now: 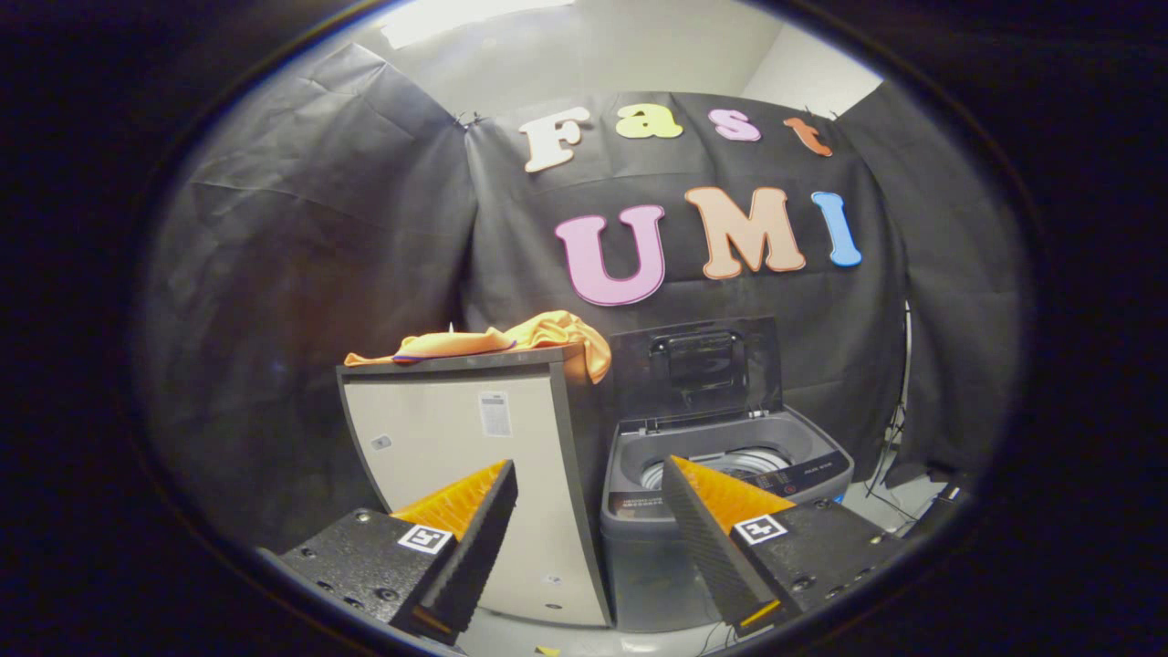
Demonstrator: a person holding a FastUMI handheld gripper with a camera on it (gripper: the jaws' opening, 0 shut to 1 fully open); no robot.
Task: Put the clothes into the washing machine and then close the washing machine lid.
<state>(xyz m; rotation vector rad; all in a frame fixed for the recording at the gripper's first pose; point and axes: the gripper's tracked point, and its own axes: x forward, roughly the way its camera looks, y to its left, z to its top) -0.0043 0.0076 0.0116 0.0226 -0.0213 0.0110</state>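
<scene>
One tall beige cabinet with a dark grey frame [474, 474] is standing beyond the gripper's fingers, the biggest thing here. Just beside it, to its right, one grey top-loading washing machine [721, 511] is sitting with its dark tinted lid [698, 370] standing upright and open, the metal drum [721, 465] showing inside. One orange garment with a dark trim [511, 345] is lying crumpled on the cabinet's top, one end drooping over the corner nearest the washing machine. The gripper [589, 479] is hovering well short of all that, fingers spread apart and gripping nothing; the garment is sitting above and beyond the fingers, nearer the left one, while the right finger is overlapping the machine's opening. Two small stickers [495, 412] are showing on the cabinet's front, print too small to read. The machine's control panel [803, 479] is carrying writing, also too small to read. A few cables [890, 456] are hanging to the right of the machine.
</scene>
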